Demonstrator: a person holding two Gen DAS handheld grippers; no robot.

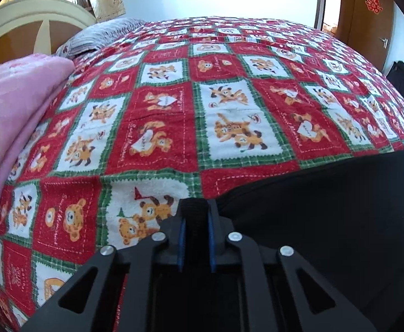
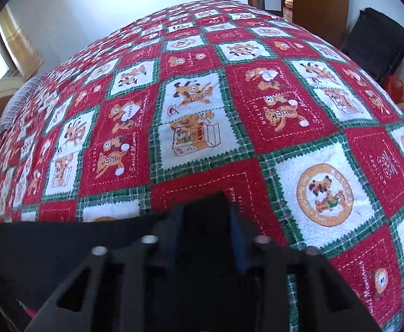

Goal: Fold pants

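Note:
The black pants [image 1: 326, 207] lie on the red, white and green bear-patterned bedspread [image 1: 160, 116]. In the left wrist view my left gripper [image 1: 196, 210] is shut on a black edge of the pants, and the cloth stretches away to the right. In the right wrist view my right gripper [image 2: 206, 207] is shut on another edge of the pants [image 2: 63, 249], and the cloth stretches to the left. Both hold the pants low over the bedspread [image 2: 202, 110].
A pink blanket [image 1: 14, 116] lies along the left of the bed, with a grey striped pillow [image 1: 99, 36] and a cream headboard [image 1: 36, 25] beyond. A black bag [image 2: 376, 44] and wooden doors [image 2: 320, 5] stand past the bed's far right.

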